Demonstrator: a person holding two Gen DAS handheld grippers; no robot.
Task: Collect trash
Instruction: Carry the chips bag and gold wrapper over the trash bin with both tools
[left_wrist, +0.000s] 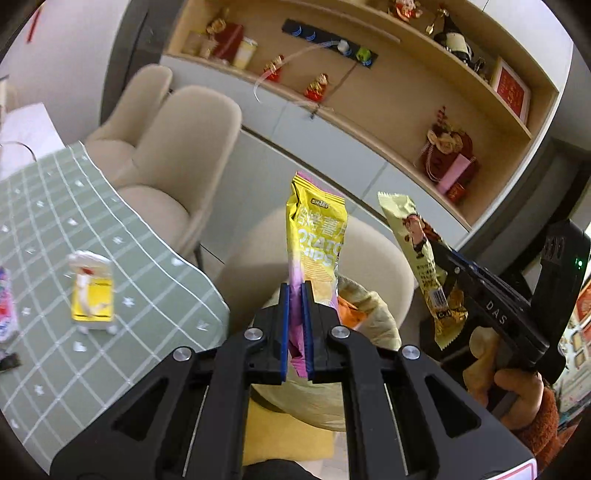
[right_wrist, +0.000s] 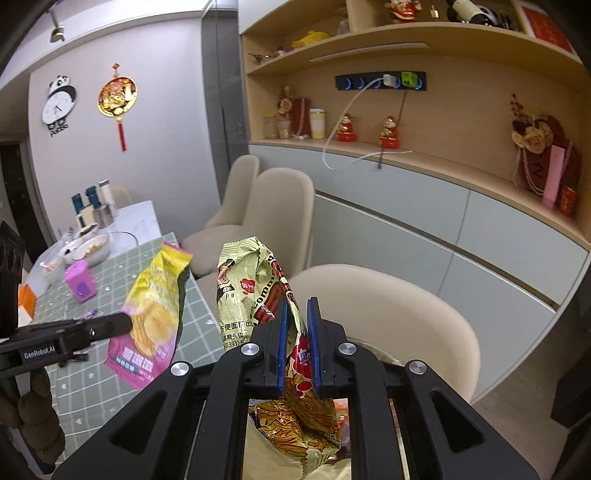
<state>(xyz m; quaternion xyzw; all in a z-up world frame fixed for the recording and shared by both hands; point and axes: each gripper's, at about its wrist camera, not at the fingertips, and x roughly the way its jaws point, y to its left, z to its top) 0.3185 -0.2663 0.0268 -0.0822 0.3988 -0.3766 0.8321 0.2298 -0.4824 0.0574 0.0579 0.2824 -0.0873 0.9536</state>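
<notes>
My left gripper (left_wrist: 296, 291) is shut on a yellow and pink potato chip bag (left_wrist: 317, 236), held upright beyond the table edge over a beige chair. The bag also shows in the right wrist view (right_wrist: 151, 314), with the left gripper (right_wrist: 125, 323) clamped on it. My right gripper (right_wrist: 298, 306) is shut on a pale green noodle snack wrapper (right_wrist: 255, 288), held up beside the chip bag. That wrapper shows in the left wrist view (left_wrist: 424, 258) with the right gripper (left_wrist: 448, 264) on it. A yellow and white wrapper (left_wrist: 92, 291) lies on the green checked tablecloth (left_wrist: 155, 280).
A beige bag with orange trash inside (left_wrist: 365, 314) sits under the grippers on the chair (right_wrist: 406, 295). More beige chairs (left_wrist: 177, 155) stand along the table. A purple box (right_wrist: 80, 280), bowls (right_wrist: 94, 247) and bottles (right_wrist: 92, 199) stand further along the table. Shelves and cabinets (right_wrist: 443, 229) line the wall.
</notes>
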